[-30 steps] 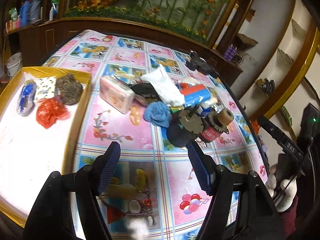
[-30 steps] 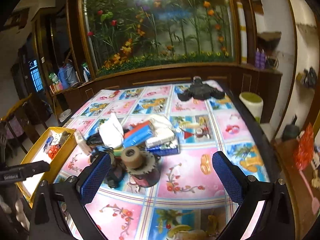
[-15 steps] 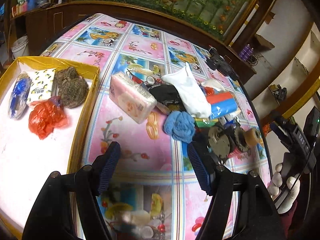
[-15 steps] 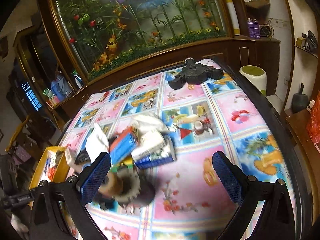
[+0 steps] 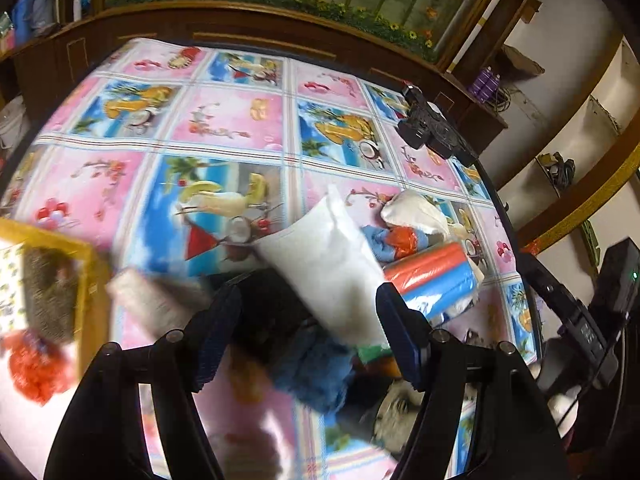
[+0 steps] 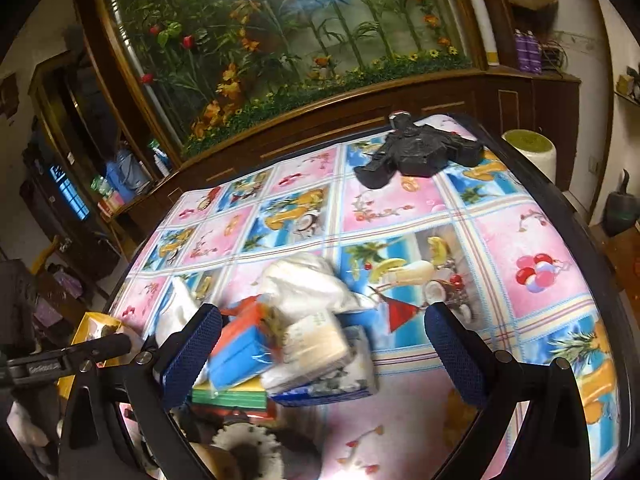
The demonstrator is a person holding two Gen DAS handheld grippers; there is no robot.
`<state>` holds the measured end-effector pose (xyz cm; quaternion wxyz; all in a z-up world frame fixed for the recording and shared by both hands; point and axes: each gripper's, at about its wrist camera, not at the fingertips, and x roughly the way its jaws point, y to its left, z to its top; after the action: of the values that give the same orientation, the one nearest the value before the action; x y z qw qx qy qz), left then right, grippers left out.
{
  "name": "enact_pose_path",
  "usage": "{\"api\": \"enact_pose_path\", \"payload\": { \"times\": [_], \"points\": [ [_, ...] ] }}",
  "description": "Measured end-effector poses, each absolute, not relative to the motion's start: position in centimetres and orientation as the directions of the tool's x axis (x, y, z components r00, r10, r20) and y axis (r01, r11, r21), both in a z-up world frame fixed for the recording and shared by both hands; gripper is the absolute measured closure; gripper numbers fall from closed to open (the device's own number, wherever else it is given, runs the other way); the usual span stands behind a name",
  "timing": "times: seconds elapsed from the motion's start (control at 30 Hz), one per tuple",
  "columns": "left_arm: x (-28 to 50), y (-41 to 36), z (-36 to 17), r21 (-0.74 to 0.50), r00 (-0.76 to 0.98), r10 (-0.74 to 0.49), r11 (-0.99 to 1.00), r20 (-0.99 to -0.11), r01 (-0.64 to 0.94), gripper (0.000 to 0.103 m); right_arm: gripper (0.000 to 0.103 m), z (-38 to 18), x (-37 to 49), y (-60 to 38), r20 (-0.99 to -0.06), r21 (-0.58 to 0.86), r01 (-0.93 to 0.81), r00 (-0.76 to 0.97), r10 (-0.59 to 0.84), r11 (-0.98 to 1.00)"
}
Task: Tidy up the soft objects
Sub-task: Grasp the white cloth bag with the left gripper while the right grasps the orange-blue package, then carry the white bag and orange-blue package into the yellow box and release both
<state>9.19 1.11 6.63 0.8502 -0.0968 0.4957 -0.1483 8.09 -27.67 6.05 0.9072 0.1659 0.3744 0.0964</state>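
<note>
A pile of mixed objects lies on the patterned tablecloth. In the left wrist view my left gripper (image 5: 310, 320) is open, its jaws standing around a white soft pouch (image 5: 328, 264), with a blue fluffy cloth (image 5: 316, 376) and a black item just below. A yellow tray (image 5: 94, 276) at the left holds a brown scrubber (image 5: 48, 292) and a red mesh (image 5: 34, 364). In the right wrist view my right gripper (image 6: 320, 354) is open over the pile: a white bag (image 6: 304, 284), an orange-blue roll (image 6: 236, 348), a tissue pack (image 6: 320, 376).
A black gripper-like device (image 6: 416, 152) lies at the table's far edge. A gear and spool (image 6: 244, 452) sit at the near side of the pile. A wooden cabinet with a plant display (image 6: 280, 40) stands behind the table. A white stool (image 6: 528, 148) is at the right.
Both grippers have moved forward and down toward the pile. The left one now has the white pouch between its open jaws; the view is blurred from motion.
</note>
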Motion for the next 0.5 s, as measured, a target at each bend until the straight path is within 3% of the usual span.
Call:
{"api": "enact_pose_path", "payload": {
  "times": [0.1, 0.3, 0.43, 0.5],
  "points": [
    [10.6, -1.0, 5.7, -0.308, 0.441, -0.357, 0.934, -0.823, 0.182, 0.034, 0.001, 5.9, 8.4, -28.1, -0.656, 0.360, -0.017, 0.706, 0.266, 0.933],
    [12.0, -4.8, 4.3, -0.145, 0.421, -0.251, 0.953, -0.872, 0.266, 0.034, 0.001, 5.6, 8.6, -28.1, -0.665, 0.346, -0.009, 0.703, 0.252, 0.938],
    [12.0, -4.5, 3.7, -0.139, 0.400, -0.247, 0.950, -0.883, 0.279, 0.035, 0.001, 5.5, 8.6, -28.4, -0.665, 0.353, -0.006, 0.701, 0.256, 0.936],
    [11.8, -3.9, 4.0, -0.152, 0.411, -0.261, 0.948, -0.874, 0.279, 0.061, 0.001, 5.5, 8.7, -28.8, -0.663, 0.363, -0.008, 0.700, 0.264, 0.932]
  ]
}}
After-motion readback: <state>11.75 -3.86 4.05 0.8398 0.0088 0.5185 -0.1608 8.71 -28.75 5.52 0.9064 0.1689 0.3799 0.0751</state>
